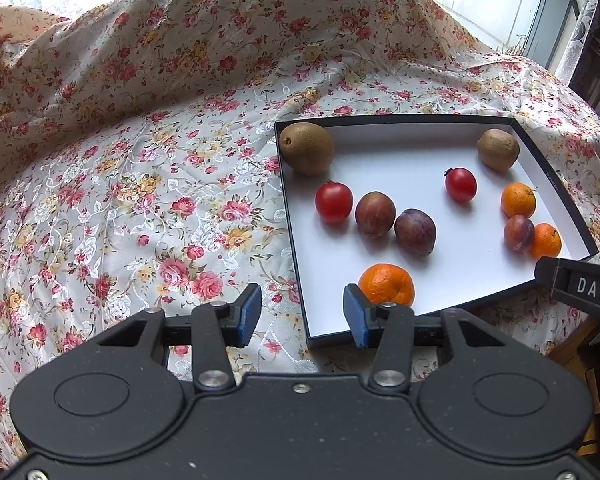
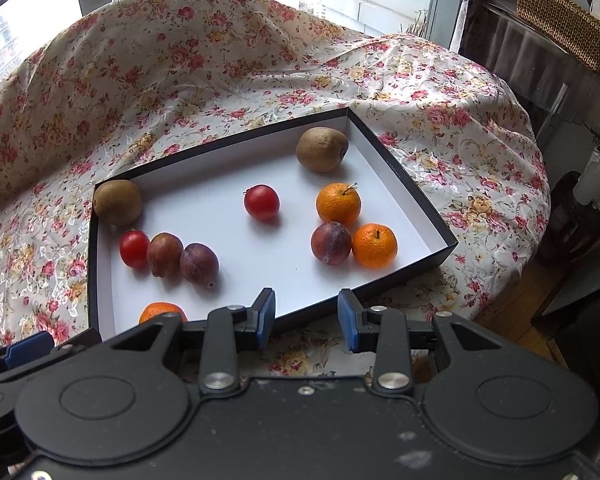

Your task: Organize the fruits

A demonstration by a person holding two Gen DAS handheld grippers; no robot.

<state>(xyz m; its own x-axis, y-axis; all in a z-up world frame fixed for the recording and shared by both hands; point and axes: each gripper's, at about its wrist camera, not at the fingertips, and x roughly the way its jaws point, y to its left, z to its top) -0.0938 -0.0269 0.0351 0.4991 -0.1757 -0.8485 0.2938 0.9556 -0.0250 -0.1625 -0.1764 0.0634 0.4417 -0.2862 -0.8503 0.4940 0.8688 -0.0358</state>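
Ten fruits loose in the shallow black-walled tray (image 2: 404, 184) on the floral-clothed tabletop (image 1: 148, 208), kinds mixed: kiwis (image 2: 322, 149) at 11 and 1 o'clock, tomatoes (image 2: 261, 202) and plums (image 2: 199, 264) mid-tray, tangerines (image 2: 374, 245) toward 3 and 6. Sorted or not, impossible to judge. Left tongs (image 1: 302, 316) spread, holding nothing, straddling the near wall beside a tangerine. Right tongs (image 2: 307, 314) likewise spread and bare, above the near rim, likely poised for reach.

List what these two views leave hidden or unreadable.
- Near mandarin: right view, lower half behind the right gripper.
- Same mandarin: left view, edge behind the left gripper finger.
- Box rim lettering: too small in both views.
- Basket contents: right view, cut by the edge.
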